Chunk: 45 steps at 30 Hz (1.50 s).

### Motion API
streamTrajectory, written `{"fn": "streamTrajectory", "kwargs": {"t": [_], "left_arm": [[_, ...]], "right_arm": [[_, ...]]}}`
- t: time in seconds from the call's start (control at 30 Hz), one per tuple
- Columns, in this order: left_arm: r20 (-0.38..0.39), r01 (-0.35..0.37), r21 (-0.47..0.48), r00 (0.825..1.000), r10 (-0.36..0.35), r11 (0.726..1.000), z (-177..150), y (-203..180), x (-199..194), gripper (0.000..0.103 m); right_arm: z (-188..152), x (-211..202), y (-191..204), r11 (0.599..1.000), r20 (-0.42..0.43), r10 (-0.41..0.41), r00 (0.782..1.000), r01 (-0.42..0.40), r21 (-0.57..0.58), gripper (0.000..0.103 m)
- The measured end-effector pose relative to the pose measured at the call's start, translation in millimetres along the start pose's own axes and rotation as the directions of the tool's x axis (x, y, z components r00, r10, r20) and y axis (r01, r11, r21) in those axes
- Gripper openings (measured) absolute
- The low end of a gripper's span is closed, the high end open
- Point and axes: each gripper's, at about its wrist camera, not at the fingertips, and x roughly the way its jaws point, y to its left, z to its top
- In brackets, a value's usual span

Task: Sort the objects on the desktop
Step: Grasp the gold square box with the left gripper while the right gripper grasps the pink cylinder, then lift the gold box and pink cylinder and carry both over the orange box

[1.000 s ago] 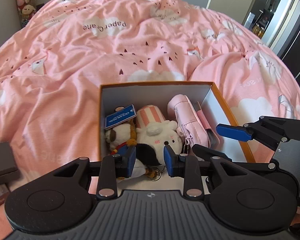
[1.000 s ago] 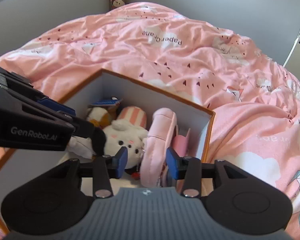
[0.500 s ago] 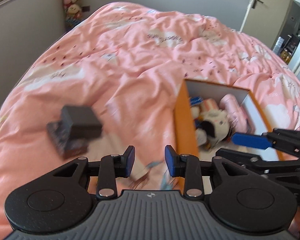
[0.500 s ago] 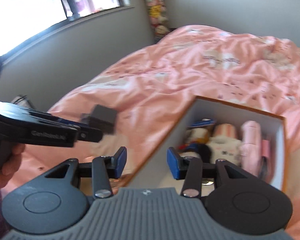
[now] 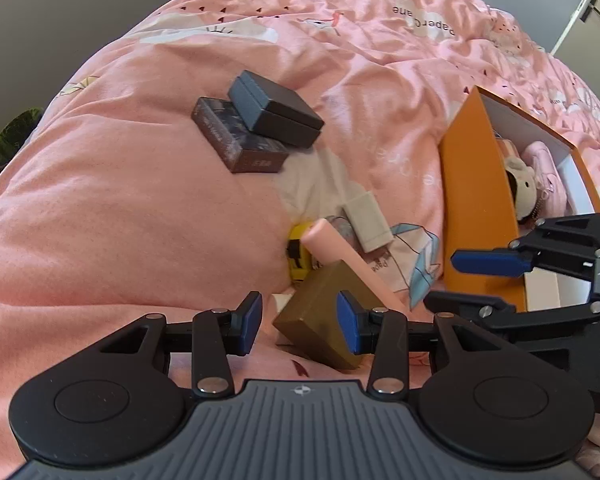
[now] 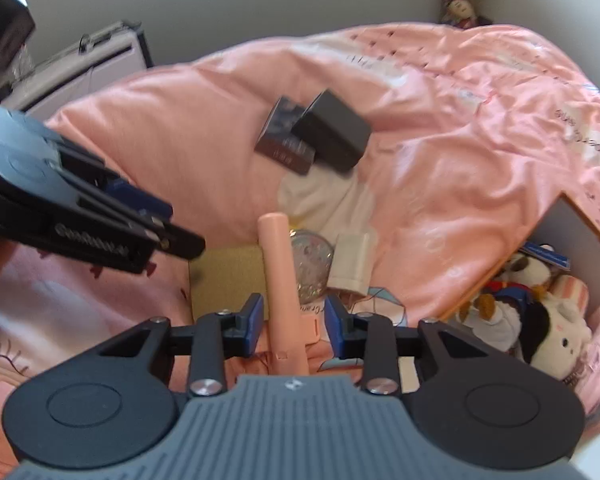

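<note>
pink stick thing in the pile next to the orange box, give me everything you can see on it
The pink stick is a long, slim, pale pink piece with a rounded far end, smooth and matte, plastic by the look. It lies tilted on the pink bedspread in the clutter beside the orange box, resting over the olive-brown box. In the right wrist view it runs between the right gripper fingers, which aren't pressing on it. Its near end is hidden.

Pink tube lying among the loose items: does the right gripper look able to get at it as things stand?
Probably yes. The pink tube already runs up between the right gripper's open fingers, with nothing lying over it and gaps on both sides.
</note>
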Motion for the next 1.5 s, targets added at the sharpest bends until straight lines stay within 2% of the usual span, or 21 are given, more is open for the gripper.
{"fn": "streamTrajectory", "kwargs": {"t": [0.07, 0.2, 0.3, 0.4, 0.63, 0.73, 0.8, 0.93, 1.1, 1.3, 1.37, 1.5], "left_arm": [[-0.013, 0.000, -0.006, 1.000, 0.000, 1.000, 3.5, 6.1, 2.1, 0.048], [-0.027, -0.005, 0.015, 1.000, 0.005, 1.000, 7.2, 11.5, 5.4, 0.048], [-0.050, 0.024, 0.013, 0.998, -0.023, 1.000, 7.6, 13.2, 10.2, 0.048], [-0.065, 0.062, 0.024, 0.996, -0.060, 0.998, 5.2, 11.0, 11.5, 0.049], [-0.076, 0.085, 0.194, 0.995, -0.072, 0.977, -3.1, -13.5, 13.5, 0.062], [-0.066, 0.044, 0.270, 0.997, -0.027, 0.962, -6.4, -23.6, 17.4, 0.062], [-0.066, 0.030, 0.310, 0.998, -0.010, 0.950, -8.5, -26.7, 21.0, 0.066], [-0.077, 0.042, 0.388, 0.997, -0.013, 0.921, -12.9, -34.7, 24.1, 0.067], [-0.051, 0.035, 0.477, 0.999, -0.012, 0.878, -21.5, -45.9, 27.2, 0.075], [-0.003, -0.073, 0.534, 0.996, 0.088, 0.843, -27.7, -57.1, 44.9, 0.076], [0.009, -0.091, 0.524, 0.995, 0.101, 0.847, -26.7, -55.8, 43.7, 0.069], [0.017, -0.076, 0.436, 0.997, 0.077, 0.896, -17.0, -43.9, 36.5, 0.068]], "right_arm": [[3.8, 13.7, -0.2, 0.999, -0.059, 0.026, 0.998, -0.028, -0.030, 0.036], [10.4, 39.4, 0.8, 0.991, -0.175, 0.019, 0.984, -0.042, -0.129, 0.036], [15.1, 58.2, -0.3, 0.984, -0.255, 0.041, 0.966, -0.083, -0.157, 0.036], [17.8, 71.9, 1.6, 0.977, -0.297, 0.042, 0.954, -0.102, -0.189, 0.036], [19.8, 86.1, 1.9, 0.975, -0.341, 0.058, 0.938, -0.127, -0.184, 0.036], [20.0, 93.5, 4.8, 0.970, -0.359, 0.052, 0.932, -0.132, -0.202, 0.036], [18.3, 99.1, 2.9, 0.973, -0.376, 0.071, 0.924, -0.148, -0.179, 0.030], [15.0, 96.2, -4.1, 0.978, -0.360, 0.106, 0.927, -0.163, -0.133, 0.029], [11.9, 86.3, -10.1, 0.984, -0.309, 0.111, 0.945, -0.148, -0.100, 0.029], [8.1, 79.1, -16.2, 0.987, -0.270, 0.129, 0.954, -0.149, -0.054, 0.029], [6.7, 74.1, -18.8, 0.989, -0.249, 0.130, 0.960, -0.144, -0.037, 0.029], [5.3, 60.0, -26.7, 0.989, -0.193, 0.148, 0.970, -0.149, 0.013, 0.029]]}}
